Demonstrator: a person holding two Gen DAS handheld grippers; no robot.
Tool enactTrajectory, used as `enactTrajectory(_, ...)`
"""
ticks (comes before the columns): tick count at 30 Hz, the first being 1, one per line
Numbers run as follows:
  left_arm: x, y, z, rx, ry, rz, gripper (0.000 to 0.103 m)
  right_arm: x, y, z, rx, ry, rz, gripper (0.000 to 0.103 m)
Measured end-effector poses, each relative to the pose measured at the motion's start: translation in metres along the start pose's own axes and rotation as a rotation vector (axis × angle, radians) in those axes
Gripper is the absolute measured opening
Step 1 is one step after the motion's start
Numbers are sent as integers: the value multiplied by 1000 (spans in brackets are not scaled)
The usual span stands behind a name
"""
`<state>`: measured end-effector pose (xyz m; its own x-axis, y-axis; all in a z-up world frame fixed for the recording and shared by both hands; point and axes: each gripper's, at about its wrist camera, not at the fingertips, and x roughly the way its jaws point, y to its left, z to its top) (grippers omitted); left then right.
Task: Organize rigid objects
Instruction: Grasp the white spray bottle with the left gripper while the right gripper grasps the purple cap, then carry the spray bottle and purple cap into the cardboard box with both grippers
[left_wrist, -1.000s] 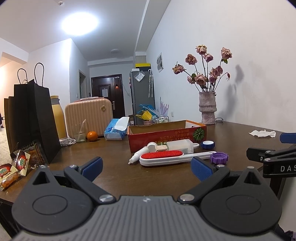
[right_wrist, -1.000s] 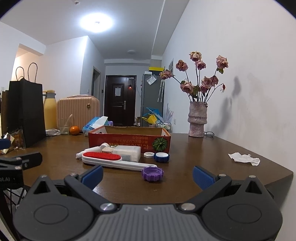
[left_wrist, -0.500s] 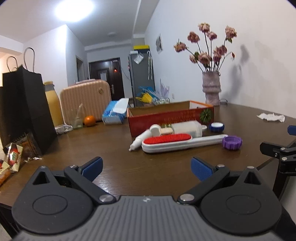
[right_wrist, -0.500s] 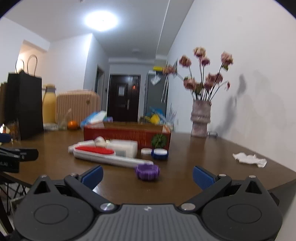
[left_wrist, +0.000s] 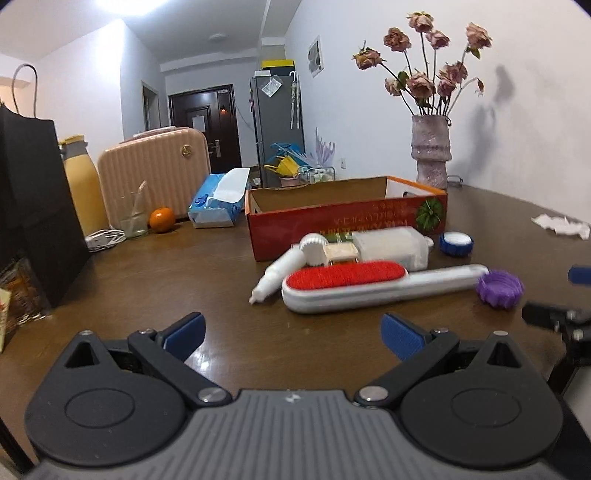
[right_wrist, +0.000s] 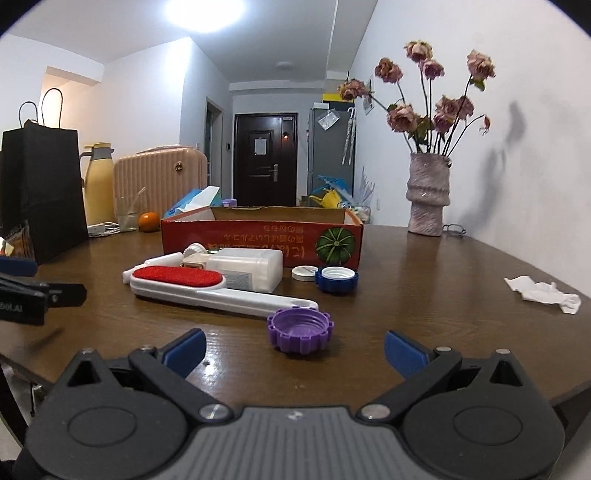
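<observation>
An open red cardboard box stands mid-table. In front of it lie a white lint brush with a red pad, a white squeeze tube, a white rectangular bottle, a blue cap, a small white lid and a purple cap. My left gripper is open, just short of the brush. My right gripper is open, with the purple cap just ahead between its blue pads. Neither holds anything.
At the left stand a black paper bag, a yellow bottle, a pink case, a glass, an orange and a wipes pack. A vase of dried roses and a crumpled tissue are at the right.
Both grippers have moved forward over the table toward the objects, which now look larger. Both stay open and nothing on the table has shifted.
</observation>
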<state>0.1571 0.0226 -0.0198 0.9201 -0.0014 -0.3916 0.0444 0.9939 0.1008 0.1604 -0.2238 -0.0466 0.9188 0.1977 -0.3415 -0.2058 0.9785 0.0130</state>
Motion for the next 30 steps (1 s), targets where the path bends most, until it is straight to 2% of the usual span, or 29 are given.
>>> enactTrajectory(2, 15, 12, 10, -25, 4, -25, 103, 11, -2, 3, 2, 16, 7, 98)
enactTrajectory(3, 24, 18, 17, -39, 17, -31, 103, 16, -3, 4, 3, 25, 13, 93)
enactTrajectory(5, 41, 31, 31, -60, 20, -78, 103, 27, -5, 7, 4, 40, 16, 89)
enactTrajectory(7, 55, 35, 42, -41, 16, -89, 101, 37, -7, 8, 7, 47, 10, 85)
enactTrajectory(9, 77, 35, 53, -3, 39, -96, 93, 46, -9, 10, 5, 55, 14, 82)
enactTrajectory(11, 102, 38, 61, 1, 92, -128, 72, 55, -10, 12, 4, 62, 10, 78)
enactTrajectory(14, 137, 44, 66, -19, 187, -164, 56, 64, -15, 12, 8, 75, 4, 72)
enactTrajectory(21, 183, 40, 66, 22, 270, -248, 52, 81, -37, 14, 47, 93, -55, 62)
enactTrajectory(24, 196, 37, 64, 31, 288, -243, 39, 88, -45, 15, 66, 105, -63, 53)
enactTrajectory(26, 199, 36, 62, 40, 292, -240, 29, 88, -47, 16, 66, 105, -53, 53)
enactTrajectory(30, 197, 37, 61, 48, 281, -234, 28, 88, -47, 15, 57, 111, -53, 53)
